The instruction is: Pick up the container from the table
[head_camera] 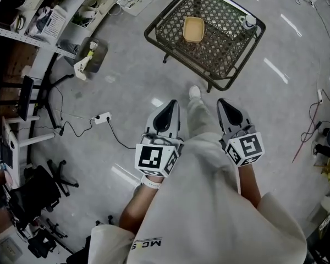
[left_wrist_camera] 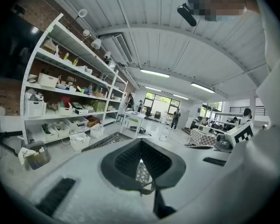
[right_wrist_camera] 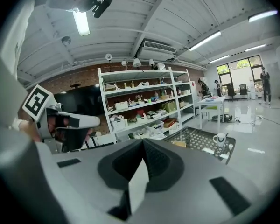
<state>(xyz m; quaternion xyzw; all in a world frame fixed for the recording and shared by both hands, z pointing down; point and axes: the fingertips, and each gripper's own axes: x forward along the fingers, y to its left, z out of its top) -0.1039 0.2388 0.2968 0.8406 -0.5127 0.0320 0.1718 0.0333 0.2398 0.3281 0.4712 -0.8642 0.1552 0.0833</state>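
A tan, shallow container [head_camera: 193,29] sits on a dark metal mesh table [head_camera: 170,15] far ahead of me on the floor. In the right gripper view the container [right_wrist_camera: 179,143] shows small on the table [right_wrist_camera: 198,135], well beyond the jaws. My left gripper [head_camera: 167,109] and right gripper [head_camera: 229,106] are held close to the person's body, side by side, both shut and holding nothing. In the left gripper view the left gripper [left_wrist_camera: 141,142] points toward the table's edge [left_wrist_camera: 102,142]; the container is hidden there. The right gripper [right_wrist_camera: 143,141] aims left of the table.
A white mug [head_camera: 249,21] stands at the table's right corner. Shelving [head_camera: 49,15] with bins lines the left wall. A power strip with cable [head_camera: 102,117] lies on the floor at left, an office chair [head_camera: 44,186] lower left. The person's shoe [head_camera: 194,92] is just short of the table.
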